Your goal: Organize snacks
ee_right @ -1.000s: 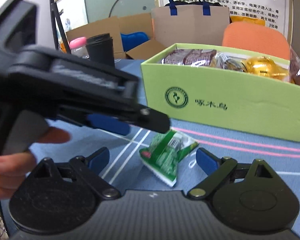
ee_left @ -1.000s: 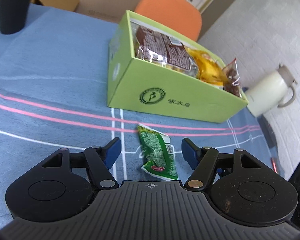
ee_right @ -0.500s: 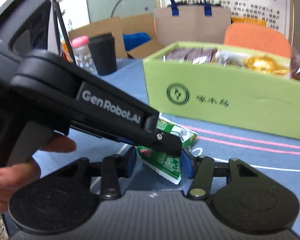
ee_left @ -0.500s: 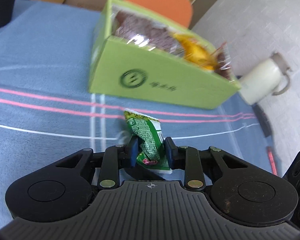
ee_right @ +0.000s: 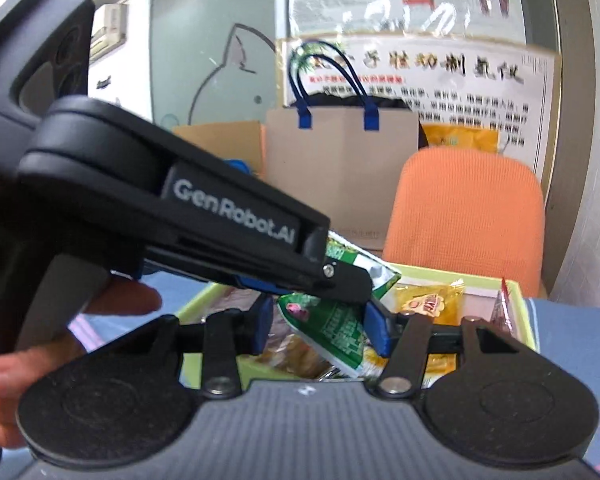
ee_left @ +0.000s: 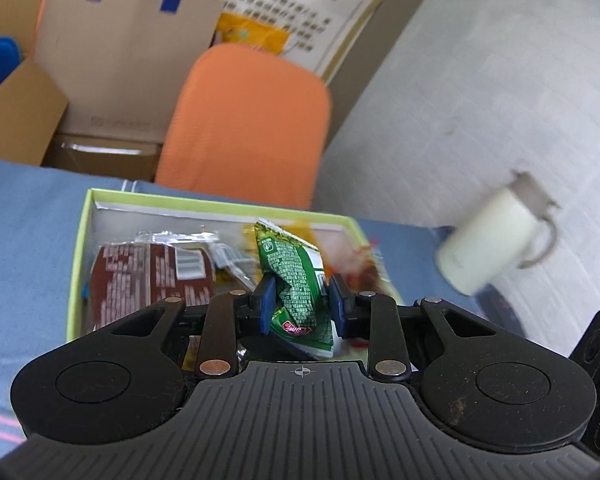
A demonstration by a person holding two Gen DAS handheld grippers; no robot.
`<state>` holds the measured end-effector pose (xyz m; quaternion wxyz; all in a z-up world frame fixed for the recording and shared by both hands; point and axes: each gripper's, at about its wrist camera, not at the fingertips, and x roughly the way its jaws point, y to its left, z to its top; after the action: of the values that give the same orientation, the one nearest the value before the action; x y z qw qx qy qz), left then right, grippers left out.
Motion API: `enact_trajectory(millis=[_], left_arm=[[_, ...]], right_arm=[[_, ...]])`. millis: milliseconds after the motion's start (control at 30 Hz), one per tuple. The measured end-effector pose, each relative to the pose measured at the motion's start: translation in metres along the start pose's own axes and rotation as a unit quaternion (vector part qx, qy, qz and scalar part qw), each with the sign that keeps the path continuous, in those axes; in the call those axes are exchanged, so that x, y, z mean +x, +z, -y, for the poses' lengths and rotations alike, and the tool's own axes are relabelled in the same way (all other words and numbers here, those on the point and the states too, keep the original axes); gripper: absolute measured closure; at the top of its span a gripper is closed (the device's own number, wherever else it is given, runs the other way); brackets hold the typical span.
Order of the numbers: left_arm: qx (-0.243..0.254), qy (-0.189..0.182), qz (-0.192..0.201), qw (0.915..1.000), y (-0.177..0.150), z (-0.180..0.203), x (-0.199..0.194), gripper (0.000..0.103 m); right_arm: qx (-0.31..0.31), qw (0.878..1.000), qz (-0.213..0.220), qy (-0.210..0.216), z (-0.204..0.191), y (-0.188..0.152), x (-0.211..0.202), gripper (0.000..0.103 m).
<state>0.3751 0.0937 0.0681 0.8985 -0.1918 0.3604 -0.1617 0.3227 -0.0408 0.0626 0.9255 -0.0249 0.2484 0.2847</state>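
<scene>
An office or lab room is suggested: printed posters (ee_right: pixel 416 76) with charts and Chinese text are fixed to the wall, a frosted glass partition (ee_right: pixel 216 52) is seen, and cardboard boxes (ee_left: pixel 16 120), a paper bag (ee_right: pixel 340 160) and an orange chair (ee_right: pixel 464 216) are gathered behind a blue-covered table (ee_left: pixel 24 240).

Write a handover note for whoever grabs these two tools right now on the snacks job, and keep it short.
Left tool: shut on the green snack packet, holding it over the open green box.
Right tool: its jaws have just been opening a little. The same packet is between them; whether they press on it I cannot tell.
In the box: a brown packet, a yellow packet and a few more.
Done: the green packet is off the table and above the box.
Left: release it into the box and draw both tools clear. No other loose snacks show in these views.
</scene>
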Motion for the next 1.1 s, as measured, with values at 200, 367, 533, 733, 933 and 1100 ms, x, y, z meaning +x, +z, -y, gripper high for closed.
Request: enact_trajectory(millis=[200,367,533,733,933,1100], left_arm=[[-0.004,0.038,0.0,0.9993,0.0,-0.017,0.03,0.079],[-0.01,0.023,0.055,0.9982,-0.002,-0.012,-0.007,0.049],[0.01,0.035,0.1,0.9944,-0.027,0.0,-0.059,0.026],[0.016,0.085,0.112,0.99,-0.094,0.001,-0.105,0.017],[0.007,0.135,0.088,0.9869,-0.159,-0.001,-0.123,0.015],[0.021,0.168,0.089,0.9815,-0.196,0.005,-0.13,0.015]], right_arm=[[-0.001,1.0,-0.013,0.009,0.017,-0.009,0.024,0.037],[0.001,0.999,0.036,-0.004,0.021,-0.011,-0.023,0.018],[0.014,0.997,0.068,-0.028,0.01,-0.03,-0.076,0.004],[0.069,0.995,0.031,-0.068,-0.007,-0.077,-0.109,0.002],[0.121,0.983,-0.012,-0.134,-0.025,-0.115,-0.127,0.0],[0.187,0.961,-0.026,-0.204,-0.032,-0.143,-0.147,0.001]])
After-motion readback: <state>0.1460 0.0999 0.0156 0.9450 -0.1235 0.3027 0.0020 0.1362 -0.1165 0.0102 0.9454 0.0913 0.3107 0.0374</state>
